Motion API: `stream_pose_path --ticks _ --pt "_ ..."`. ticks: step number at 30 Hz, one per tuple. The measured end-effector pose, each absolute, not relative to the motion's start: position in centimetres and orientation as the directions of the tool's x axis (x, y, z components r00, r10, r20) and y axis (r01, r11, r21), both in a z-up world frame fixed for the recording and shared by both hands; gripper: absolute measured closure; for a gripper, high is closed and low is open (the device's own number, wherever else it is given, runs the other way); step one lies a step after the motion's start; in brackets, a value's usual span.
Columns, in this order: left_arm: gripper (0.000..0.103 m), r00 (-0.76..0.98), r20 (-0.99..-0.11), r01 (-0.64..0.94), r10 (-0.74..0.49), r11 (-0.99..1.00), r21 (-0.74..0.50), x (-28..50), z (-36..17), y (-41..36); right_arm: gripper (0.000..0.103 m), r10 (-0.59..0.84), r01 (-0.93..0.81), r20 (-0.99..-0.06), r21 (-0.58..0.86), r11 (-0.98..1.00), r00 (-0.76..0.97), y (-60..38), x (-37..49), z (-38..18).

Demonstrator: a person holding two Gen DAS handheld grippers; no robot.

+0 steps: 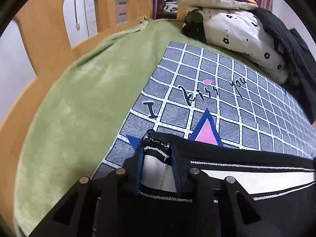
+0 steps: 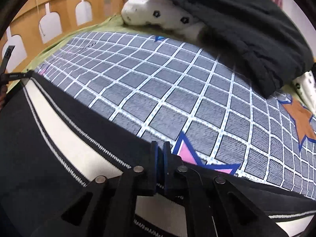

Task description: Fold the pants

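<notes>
The pants [image 1: 246,158] are black with a white side stripe edged in white stitching. They lie across the near part of a grey checked blanket [image 1: 227,98]. My left gripper [image 1: 157,150] is shut on the pants at an end with a metal zip pull, a bunched fold between its blue-padded fingers. In the right wrist view the pants [image 2: 59,118] stretch off to the left, and my right gripper [image 2: 160,148] is shut on their black edge, the pads nearly together. The left gripper [image 2: 11,75] shows at the far left edge there.
The blanket lies on a green sheet [image 1: 79,98] on a bed with a wooden rail [image 1: 49,29]. Pillows [image 1: 237,29] and a black garment [image 2: 246,29] are piled at the far end. The blanket carries pink and orange stars [image 2: 302,116].
</notes>
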State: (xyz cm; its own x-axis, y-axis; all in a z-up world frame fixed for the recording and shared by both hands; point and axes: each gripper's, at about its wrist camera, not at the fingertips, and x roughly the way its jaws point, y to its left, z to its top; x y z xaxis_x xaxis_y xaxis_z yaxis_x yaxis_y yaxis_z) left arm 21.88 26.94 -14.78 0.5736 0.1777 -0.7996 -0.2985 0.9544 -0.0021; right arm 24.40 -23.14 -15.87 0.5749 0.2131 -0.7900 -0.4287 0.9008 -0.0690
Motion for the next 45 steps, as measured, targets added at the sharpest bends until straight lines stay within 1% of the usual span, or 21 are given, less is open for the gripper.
stream_pose_path --ticks 1,2,4,6,7,10,13,15,16,19,21,23,26,28,29,31,34,37,40,42,45 --pt "0.057 0.556 -0.804 -0.315 0.21 0.949 0.03 21.6 -14.3 26.8 0.087 0.216 -0.423 -0.791 -0.06 0.904 0.573 -23.4 24.3 -15.4" --pt "0.053 0.549 -0.802 -0.331 0.236 0.942 0.052 21.3 -13.9 26.7 0.076 0.217 -0.405 -0.795 -0.039 0.914 0.566 -24.1 24.1 -14.4" --pt "0.043 0.592 -0.766 -0.327 0.25 0.943 0.055 19.7 -12.6 26.3 0.073 0.211 -0.371 -0.774 -0.033 0.928 0.597 -26.0 23.3 -12.6" --pt "0.037 0.633 -0.74 -0.286 0.228 0.957 0.05 18.4 -11.7 25.7 0.057 0.194 -0.326 -0.726 -0.045 0.944 0.66 -29.2 21.6 -10.5" --pt "0.037 0.639 -0.738 -0.271 0.215 0.961 0.045 18.1 -11.7 25.4 0.055 0.175 -0.303 -0.717 -0.054 0.951 0.675 -30.5 21.1 -10.0" --pt "0.036 0.63 -0.767 -0.19 0.122 0.982 0.001 18.6 -13.2 24.2 0.054 0.067 -0.239 -0.745 -0.125 0.963 0.663 -34.8 20.8 -10.7" --pt "0.032 0.577 -0.793 -0.207 0.197 0.974 0.091 20.5 -16.7 23.4 0.056 0.002 -0.208 -0.796 -0.156 0.966 0.605 -37.2 22.0 -13.7" --pt "0.029 0.59 -0.774 -0.214 0.228 0.969 0.122 20.6 -16.7 22.9 0.058 0.036 -0.18 -0.791 -0.095 0.979 0.61 -38.4 23.2 -15.2" --pt "0.029 0.579 -0.779 -0.218 0.239 0.967 0.135 20.9 -16.5 22.7 0.06 0.04 -0.172 -0.785 -0.086 0.981 0.618 -38.5 23.5 -15.1" --pt "0.029 0.562 -0.793 -0.227 0.234 0.966 0.124 21.0 -16.3 22.8 0.077 -0.033 -0.123 -0.772 -0.143 0.982 0.634 -37.8 24.9 -14.9" --pt "0.029 0.553 -0.8 -0.235 0.233 0.965 0.119 20.4 -15.7 22.9 0.078 -0.051 -0.127 -0.78 -0.165 0.978 0.624 -37.5 25.4 -15.1" --pt "0.029 0.55 -0.801 -0.254 0.238 0.961 0.111 19.2 -14.6 23.0 0.078 -0.042 -0.102 -0.79 -0.132 0.986 0.612 -37.9 25.4 -14.4" --pt "0.029 0.562 -0.801 -0.259 0.206 0.963 0.066 16.2 -12.9 23.1 0.078 0.015 -0.043 -0.781 -0.015 0.999 0.625 -38.7 23.3 -12.5" --pt "0.029 0.567 -0.805 -0.254 0.175 0.967 0.031 14.2 -12.0 23.0 0.071 0.014 -0.027 -0.767 -0.005 1.0 0.641 -38.4 21.2 -11.1" --pt "0.029 0.57 -0.806 -0.245 0.156 0.969 0.014 13.0 -11.4 22.7 0.06 0.0 -0.018 -0.76 -0.015 1.0 0.649 -38.3 19.9 -10.4" --pt "0.03 0.584 -0.8 -0.231 0.137 0.973 -0.002 11.2 -10.2 22.0 0.048 -0.03 0.001 -0.746 -0.04 0.999 0.666 -38.0 17.2 -9.1" --pt "0.03 0.626 -0.774 -0.217 0.098 0.975 -0.051 9.2 -7.7 20.7 0.048 -0.036 0.018 -0.731 -0.032 0.999 0.681 -38.0 13.5 -6.9" --pt "0.031 0.657 -0.753 -0.155 0.012 0.981 -0.12 7.6 -4.3 18.5 0.048 -0.028 0.023 -0.727 -0.016 1.0 0.686 -37.2 10.7 -4.0" --pt "0.031 0.685 -0.729 -0.111 0.011 0.99 -0.09 6.3 -0.9 15.8 0.048 -0.072 0.05 -0.672 -0.051 0.997 0.737 -35.3 8.3 -0.6" --pt "0.031 0.693 -0.721 -0.096 0.016 0.993 -0.07 5.4 1.1 14.6 0.048 -0.066 0.056 -0.634 -0.036 0.998 0.77 -33.8 7.0 1.7" --pt "0.031 0.703 -0.71 -0.078 -0.041 0.988 -0.134 4.3 3.2 13.9 0.048 0.007 0.025 -0.637 0.042 0.999 0.771 -31.7 6.2 4.6"
